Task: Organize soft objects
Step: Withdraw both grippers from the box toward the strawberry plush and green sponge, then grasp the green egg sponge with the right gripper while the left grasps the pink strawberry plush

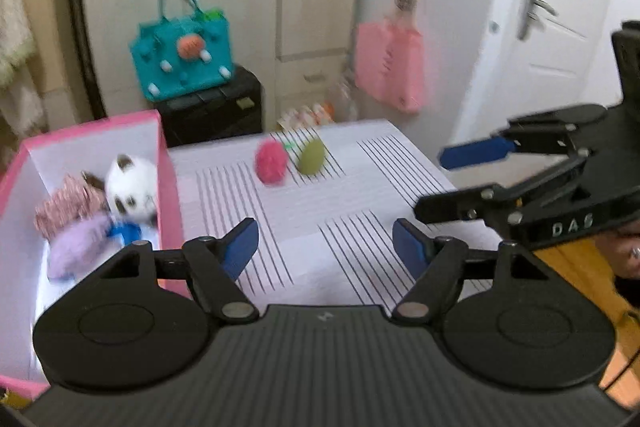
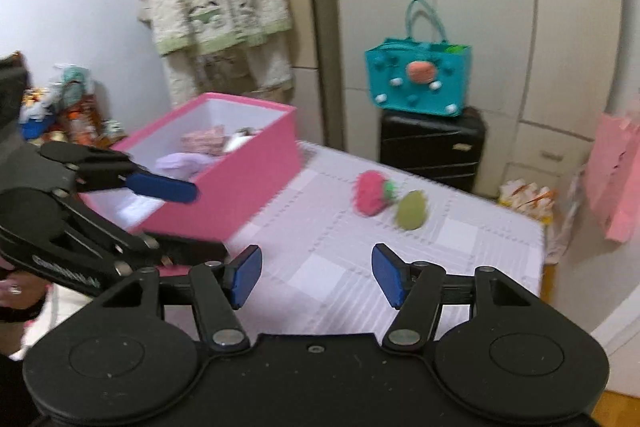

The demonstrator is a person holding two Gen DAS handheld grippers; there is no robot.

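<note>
Only legible writing: "DAS" in raised letters on the right tongs' (image 1: pixel 432 183) body, seen from the left wrist cam; the lettering on the other unit is too blurred to read.

Left tongs (image 1: pixel 325 251) hang w/ blue pads spread wide, nothing between them. Right tongs (image 2: pixel 316 273) likewise gape apart, empty. In each cam the other pair shows at the side, also splayed.

Bench (image 1: pixel 360 187) is covered w/ a white-lilac mat w/ striped squares. Pink box (image 2: pixel 248 179) sits at the bench's left end, open top, white inside; its near long wall runs roughly along the bench edge. Inside: white plush w/ dark patches (image 1: pixel 132 187), pinkish knit item (image 1: pixel 64 205), lilac soft item (image 1: pixel 78 247), bit of blue (image 1: pixel 124 229), all piled together touching.

Still on the mat, well apart from the box, toward the far edge: pink fuzzy ball (image 2: pixel 370 193) w/ green tuft pointing right, and just beside it an olive oval plush (image 2: pixel 412 209), long axis near upright, tilted slightly. Wide bare mat lies between tongs and these two.

Behind: teal tote (image 2: pixel 418 81) on black case (image 2: pixel 432 147), pink bag (image 1: pixel 390 65) hanging.
</note>
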